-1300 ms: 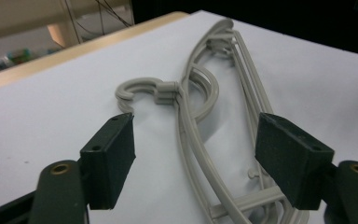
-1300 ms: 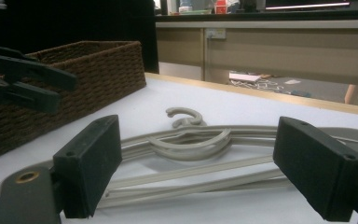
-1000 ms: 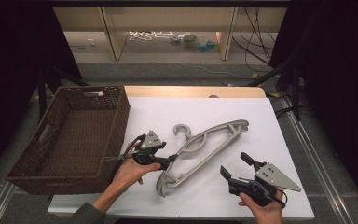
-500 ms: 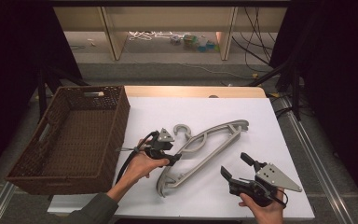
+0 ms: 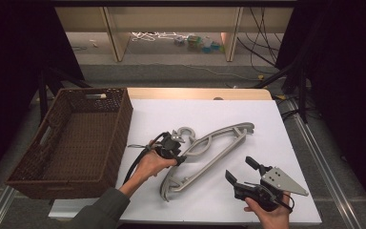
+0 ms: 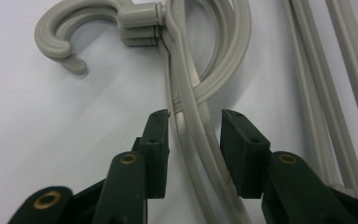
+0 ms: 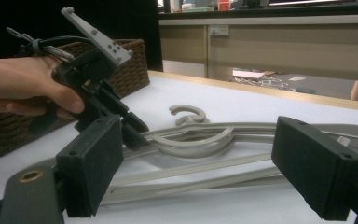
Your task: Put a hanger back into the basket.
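Grey plastic hangers (image 5: 209, 152), stacked together, lie on the white worktop (image 5: 286, 129) just right of the wicker basket (image 5: 76, 143). Their long axis runs from near-left to far-right, and the hooks (image 6: 70, 32) curl at the far-left side of the stack, toward the basket.

I judge the step in hand to be the grasp. My left claw (image 6: 193, 140) straddles the shoulder bars just below the hooks; its jaws have just been closing, with the bars between them, but the pads (image 6: 242, 149) do not yet press on both sides. My right claw (image 5: 240, 174) waits spread at the near right, holding nothing.

Next I would finish the squeeze, catching every bar in the stack, then lift level so the far ends do not drag or swing.
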The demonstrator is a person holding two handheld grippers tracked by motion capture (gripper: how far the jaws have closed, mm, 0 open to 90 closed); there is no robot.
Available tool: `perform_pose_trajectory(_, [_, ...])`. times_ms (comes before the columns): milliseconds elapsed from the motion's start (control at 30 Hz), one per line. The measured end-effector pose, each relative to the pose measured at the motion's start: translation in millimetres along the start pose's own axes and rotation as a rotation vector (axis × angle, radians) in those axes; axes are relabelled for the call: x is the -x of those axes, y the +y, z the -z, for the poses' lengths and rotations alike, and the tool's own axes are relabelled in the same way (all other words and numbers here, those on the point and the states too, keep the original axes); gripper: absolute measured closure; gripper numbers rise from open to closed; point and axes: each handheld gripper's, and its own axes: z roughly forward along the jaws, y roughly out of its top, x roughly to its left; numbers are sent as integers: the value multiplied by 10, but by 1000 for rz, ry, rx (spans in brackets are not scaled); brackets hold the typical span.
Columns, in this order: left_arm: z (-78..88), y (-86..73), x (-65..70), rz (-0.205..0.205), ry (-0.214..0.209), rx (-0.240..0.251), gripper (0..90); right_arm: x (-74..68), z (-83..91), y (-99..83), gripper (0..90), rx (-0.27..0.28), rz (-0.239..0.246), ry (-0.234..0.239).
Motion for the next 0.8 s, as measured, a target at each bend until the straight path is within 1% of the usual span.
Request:
perform_pose_trajectory(33, [-15, 5, -3, 2, -5, 5, 652, -4, 0, 0, 175, -6, 0, 2])
perform_pose_trajectory(67, [-18, 14, -13, -14, -11, -23, 662, -5, -2, -1, 179, -1, 4, -3])
perform_pose_trajectory(100, [-54, 14, 3, 5, -6, -10, 665, -7, 3, 2, 189, -7, 4, -3])
perform_pose_trajectory(133, [-62, 23, -12, -17, -9, -30, 668, -5, -6, -1, 200, 15, 2, 2])
perform_pose_trajectory(167, [-78, 30, -16, -6, -11, -31, 674, 1, -7, -1, 200, 22, -1, 8])
perform_pose_trajectory(200, [-84, 43, -25, 3, -15, -44, 683, 10, 4, 4, 199, 5, 7, -2])
perform_pose_trajectory(233, [-100, 48, -36, 12, -18, -36, 691, 9, 4, 0, 198, 1, -5, 5])
perform_pose_trajectory(267, [-104, 57, -43, 23, -32, -46, 708, 12, 0, -4, 199, 8, -7, 3])
perform_pose_trajectory(300, [-108, 61, -44, 34, -37, -41, 742, 11, 5, -2, 199, 0, -9, 2])
perform_pose_trajectory(367, [-107, 70, -48, 49, -40, -47, 764, 9, 4, -1, 199, 2, -7, 6])
perform_pose_trajectory(400, [-110, 69, -39, 67, -33, -30, 769, 7, 5, -1, 199, -1, -6, 5])
perform_pose_trajectory(433, [-106, 69, -46, 76, -32, -21, 774, 6, 8, 1, 199, -5, -4, -3])
perform_pose_trajectory(467, [-88, 72, -67, 76, -41, -32, 779, 7, 3, -1, 199, 2, -8, 8])
perform_pose_trajectory(500, [-80, 72, -73, 87, -42, -29, 783, 7, 3, -1, 199, 2, -7, 8])
perform_pose_trajectory(567, [-76, 71, -82, 102, -26, -5, 793, 7, 5, -1, 199, 1, -8, 7])
perform_pose_trajectory(600, [-80, 76, -73, 133, -22, 9, 797, 8, 5, -1, 199, 2, -8, 7])
perform_pose_trajectory(633, [-62, 80, -92, 119, -23, -5, 803, 7, 4, -1, 199, 2, -7, 8])
perform_pose_trajectory(667, [-64, 82, -82, 137, -18, 14, 809, 5, 8, 0, 200, -5, -4, -1])
perform_pose_trajectory(700, [-62, 86, -71, 154, -5, 35, 812, 3, 7, -1, 200, -7, -4, 1])
perform_pose_trajectory(767, [-34, 82, -70, 169, 5, 57, 814, -1, 7, 0, 201, -7, -5, 3])
perform_pose_trajectory(800, [-26, 81, -77, 165, 2, 58, 815, 0, 5, -1, 202, -6, -4, 2])
